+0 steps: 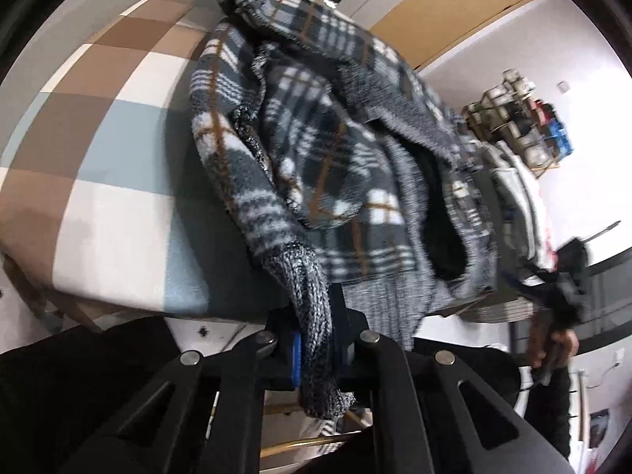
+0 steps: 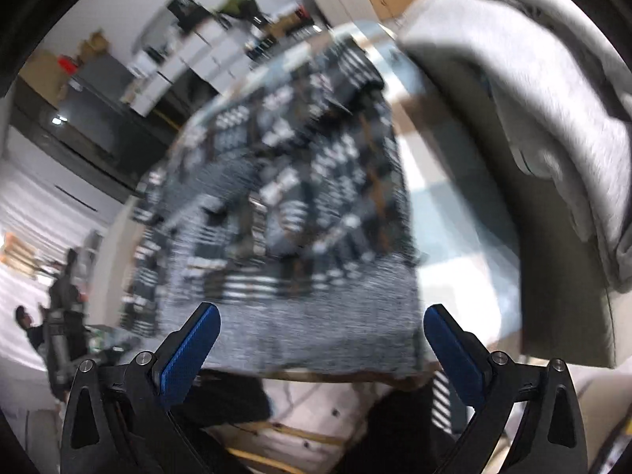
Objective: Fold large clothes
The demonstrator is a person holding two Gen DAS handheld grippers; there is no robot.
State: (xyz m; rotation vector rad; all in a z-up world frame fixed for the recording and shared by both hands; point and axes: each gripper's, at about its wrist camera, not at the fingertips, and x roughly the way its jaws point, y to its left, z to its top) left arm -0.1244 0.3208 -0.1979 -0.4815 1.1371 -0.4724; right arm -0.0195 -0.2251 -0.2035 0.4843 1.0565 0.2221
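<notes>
— Left tongs [image 1: 316, 339]?
— Clamped on the knit cuff [image 1: 312, 312] of the plaid jacket [image 1: 316, 150]; the jacket lies heaped ahead on the checked worktop [image 1: 98, 150].
— Right tongs [image 2: 322, 335]?
— Spread apart, gripping nothing; the jacket's hem [image 2: 316, 316] lies just ahead; a grey garment [image 2: 533, 98] hangs at right.

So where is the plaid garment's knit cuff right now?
In the left wrist view, the knit cuff sits bottom centre, clamped in the left tool. The rest of the plaid garment is heaped beyond on the checked table.
</notes>
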